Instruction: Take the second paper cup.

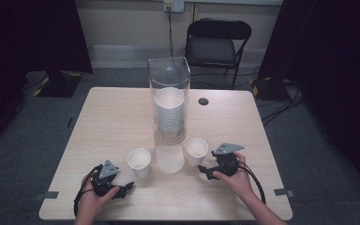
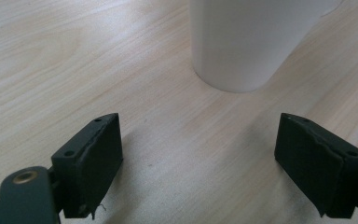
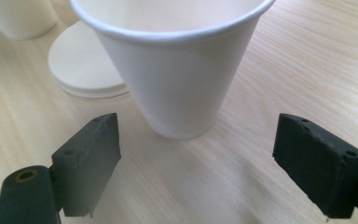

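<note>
Where the high view looks down on the pale wood-grain surface (image 1: pixel 112 122), a tall clear plastic tube (image 1: pixel 169 79) stands at its middle holding a ribbed stack of white paper cups (image 1: pixel 169 115). A smooth white cylinder (image 1: pixel 169 159) lies just below the tube. Two loose paper cups stand upright beside it: the left cup (image 1: pixel 139 162) and the right cup (image 1: pixel 197 151). The left hand-held gripper (image 1: pixel 127 187), black with a grey three-cornered plate, rests on the surface near the left cup, apart from it. The right hand-held gripper (image 1: pixel 202 171) sits just beside the right cup, its tips hard to make out at this size. A folding chair (image 1: pixel 218 44) stands behind the surface on grey carpet.

Left gripper view: the black, blocky jaws stand wide apart with bare wood between them. The left cup (image 2: pixel 242 42), smooth and tapered, stands ahead of the jaws, untouched; its rim is cut off by the top edge.

Right gripper view: the jaws are spread wide and hold nothing. The right cup (image 3: pixel 177 70), with a rolled rim, stands just beyond them, clear of both pads. A flat white disc (image 3: pixel 86 65) lies behind it, partly hidden by the cup.
</note>
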A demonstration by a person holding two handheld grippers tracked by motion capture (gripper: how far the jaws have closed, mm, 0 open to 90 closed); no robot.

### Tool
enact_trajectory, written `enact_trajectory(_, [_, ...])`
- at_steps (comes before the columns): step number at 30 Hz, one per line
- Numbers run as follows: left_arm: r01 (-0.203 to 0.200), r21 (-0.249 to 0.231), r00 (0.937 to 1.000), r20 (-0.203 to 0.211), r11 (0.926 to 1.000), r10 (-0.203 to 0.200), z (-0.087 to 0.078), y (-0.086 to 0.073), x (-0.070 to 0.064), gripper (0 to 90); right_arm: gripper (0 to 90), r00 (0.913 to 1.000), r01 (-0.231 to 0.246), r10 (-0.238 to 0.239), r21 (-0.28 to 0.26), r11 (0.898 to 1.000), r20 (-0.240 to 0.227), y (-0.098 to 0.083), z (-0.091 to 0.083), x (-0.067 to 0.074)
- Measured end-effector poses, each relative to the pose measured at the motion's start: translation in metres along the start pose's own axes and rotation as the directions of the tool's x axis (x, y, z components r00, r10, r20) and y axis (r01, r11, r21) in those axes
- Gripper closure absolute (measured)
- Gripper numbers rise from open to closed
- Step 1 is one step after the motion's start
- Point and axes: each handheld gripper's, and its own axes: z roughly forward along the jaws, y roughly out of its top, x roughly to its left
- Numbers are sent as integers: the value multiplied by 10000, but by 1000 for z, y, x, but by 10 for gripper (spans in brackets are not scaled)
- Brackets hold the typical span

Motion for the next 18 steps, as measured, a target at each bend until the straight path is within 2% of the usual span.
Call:
enact_trajectory(7, [-2, -1, 10000, 0, 10000, 2, 0, 0, 0, 146, 142, 9999, 94, -94, 55, 9999, -95, -9, -6, -1])
enact_trajectory(10, [-7, 0, 10000, 1, 10000, 7, 0, 0, 0, 146, 144, 10000, -40, 39, 249, 9997, 53, -12, -7, -3])
enact_trajectory(18, [-1, 0, 10000, 0, 10000, 1, 0, 0, 0, 146, 144, 9998, -185, 185, 10, 9998, -1, -14, -16, -5])
